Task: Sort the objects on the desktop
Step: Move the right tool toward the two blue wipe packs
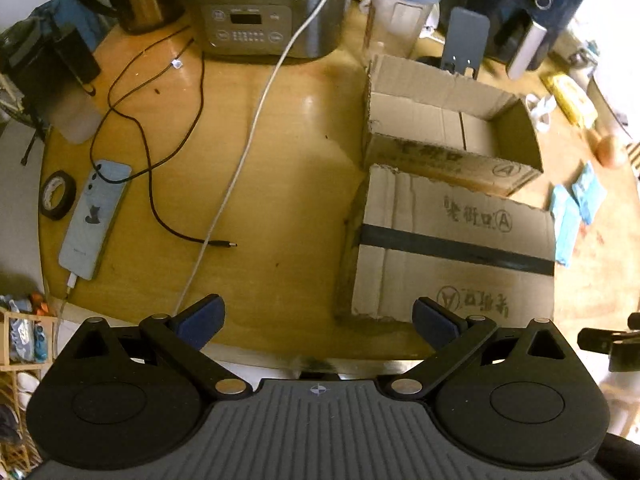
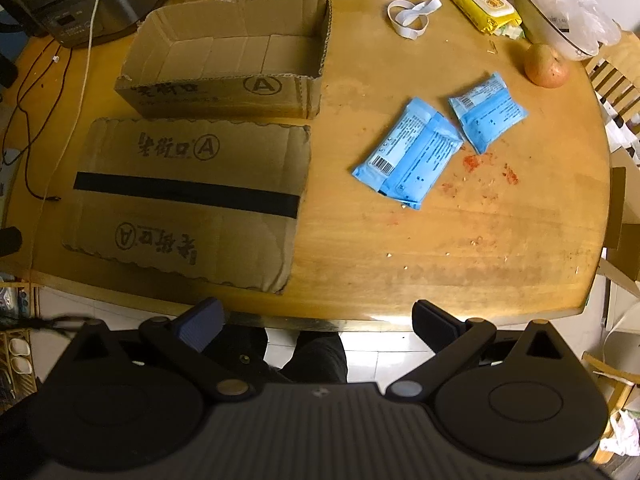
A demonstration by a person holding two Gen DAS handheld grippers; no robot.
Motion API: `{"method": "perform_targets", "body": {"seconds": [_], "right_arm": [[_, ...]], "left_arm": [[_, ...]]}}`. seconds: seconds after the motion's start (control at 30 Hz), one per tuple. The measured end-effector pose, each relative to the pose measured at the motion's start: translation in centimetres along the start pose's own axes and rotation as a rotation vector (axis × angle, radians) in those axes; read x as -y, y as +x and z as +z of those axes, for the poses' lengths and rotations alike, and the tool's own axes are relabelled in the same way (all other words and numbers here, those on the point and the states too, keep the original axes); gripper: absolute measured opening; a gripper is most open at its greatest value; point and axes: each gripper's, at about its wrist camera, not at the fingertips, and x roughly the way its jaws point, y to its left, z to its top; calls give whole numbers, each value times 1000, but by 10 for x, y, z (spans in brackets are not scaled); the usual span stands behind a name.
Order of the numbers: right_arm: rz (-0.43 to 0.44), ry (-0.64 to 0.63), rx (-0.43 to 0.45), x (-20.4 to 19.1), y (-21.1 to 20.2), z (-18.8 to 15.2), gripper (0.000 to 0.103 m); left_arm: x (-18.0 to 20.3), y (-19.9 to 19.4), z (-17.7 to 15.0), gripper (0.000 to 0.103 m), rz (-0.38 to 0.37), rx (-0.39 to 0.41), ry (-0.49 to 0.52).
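Both grippers' ribbed fingers (image 1: 202, 320) (image 2: 202, 322) spread wide, flat corrugated cardboard (image 2: 188, 196), two glossy blue packets (image 2: 408, 156).

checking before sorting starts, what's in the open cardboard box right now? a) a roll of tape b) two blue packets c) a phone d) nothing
d: the box shows only its bare floor, while the blue packets lie on the table to its right and both grippers, left and right, are open.
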Motion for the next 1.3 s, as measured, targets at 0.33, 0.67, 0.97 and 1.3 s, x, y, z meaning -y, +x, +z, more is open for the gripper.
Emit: {"method": "perform_targets", "body": {"seconds": [0.33,0.67,0.97,1.3], "right_arm": [[20,-7,-6,-11,-1,0,103],[24,1,5,-9,-2,-3,103],[18,5,19,5,-3,-2,103],[18,11,26,25,-1,-1,103]], "left_arm": [[5,9,-7,103,51,-36,33],[2,1,2,103,72,-56,18],[15,-1,0,103,71,-52,14],[33,-2,-1,103,38,-54,18]]}}
